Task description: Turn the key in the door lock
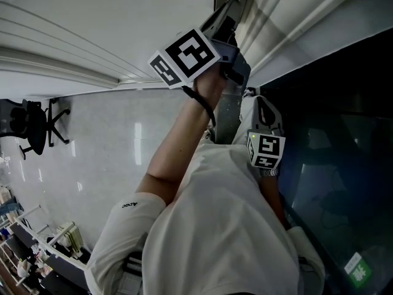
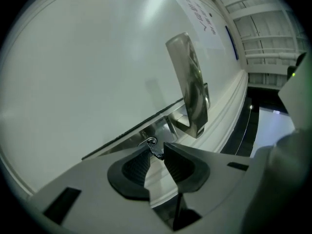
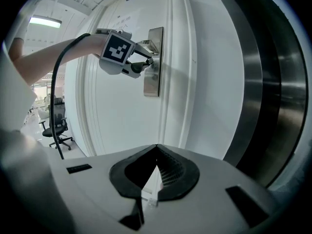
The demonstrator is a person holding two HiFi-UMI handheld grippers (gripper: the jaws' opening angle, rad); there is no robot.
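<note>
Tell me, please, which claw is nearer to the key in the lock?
Left. The left claw is at the key, which sits between its jaws; the right claw hangs back from the door, lower, jaws together.

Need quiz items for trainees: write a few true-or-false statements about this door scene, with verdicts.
1. The door is white. True.
2. The right gripper holds the key. False: it is shut, empty and back from the door.
3. The key sits between the jaws of the left gripper. True.
4. The left gripper is far from the door. False: it is at the door, around the key.
</note>
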